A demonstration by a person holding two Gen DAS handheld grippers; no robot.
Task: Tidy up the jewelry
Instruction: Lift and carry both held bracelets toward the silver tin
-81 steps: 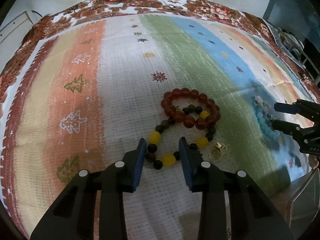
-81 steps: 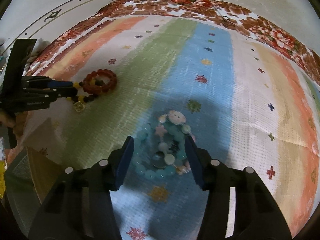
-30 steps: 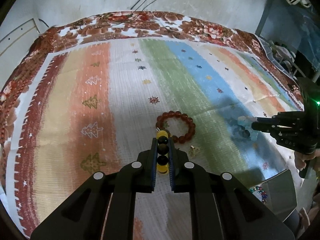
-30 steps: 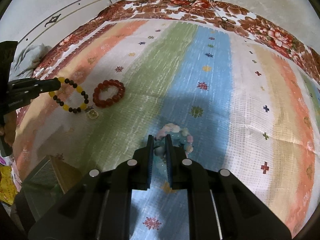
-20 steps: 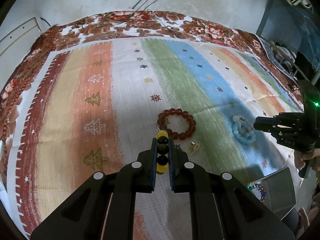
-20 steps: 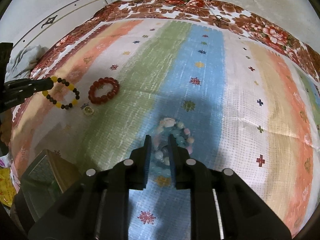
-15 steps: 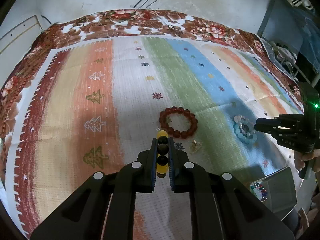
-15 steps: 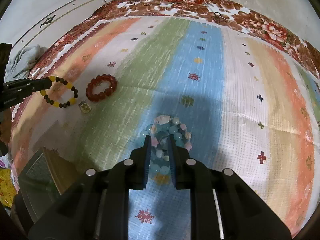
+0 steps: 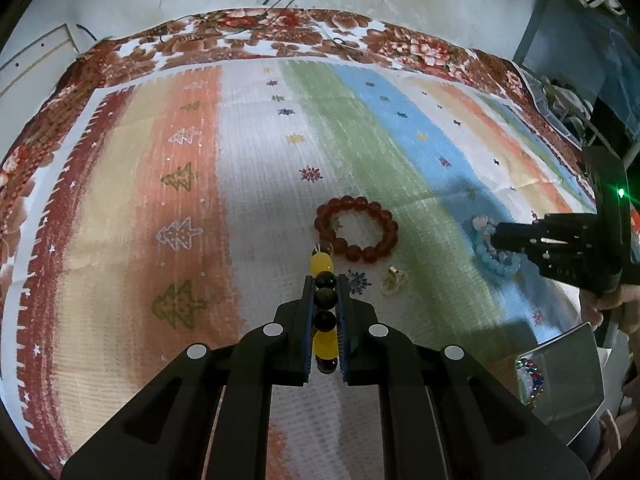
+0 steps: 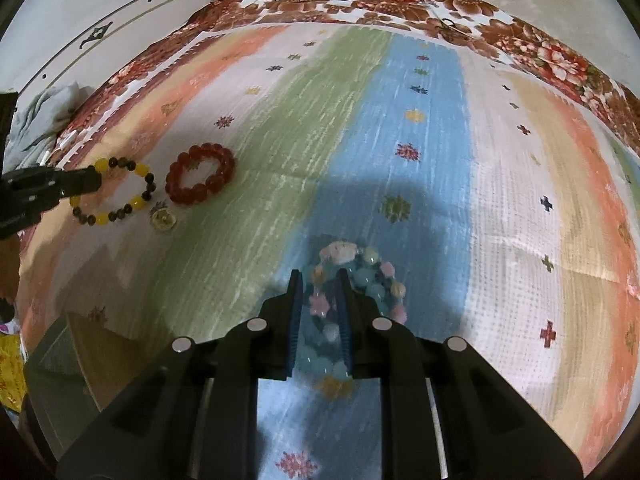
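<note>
Covering nearly the whole of both views is a striped bedspread (image 9: 256, 168) with a brown floral border, bands of orange, white, green and blue, and small tree and star motifs. In the lower right of the left wrist view stands a grey open box (image 9: 568, 368); a few coloured beads show at its left edge.

The left claw (image 9: 324, 284) fills the lower middle of its own view, jaws almost closed and clamped on a yellow-and-dark bead bracelet (image 9: 321, 264). Several beads sit between the blue pads and one yellow bead stands clear beyond the tips. In the right wrist view the same bracelet (image 10: 116, 192) hangs as a loop from those tips at centre left.

The right claw (image 10: 319, 280) stands in the lower middle of its view, jaws parted a little and just now widening. A pale blue and pink bracelet (image 10: 360, 276) lies on the blue stripe with its near side between the pads; whether they press on it cannot be told.

A red bead bracelet (image 9: 356, 228) lies flat at the white and green stripes, centre of the left view. Just beside it, lower right, rests a small gold ring (image 9: 394, 280).
</note>
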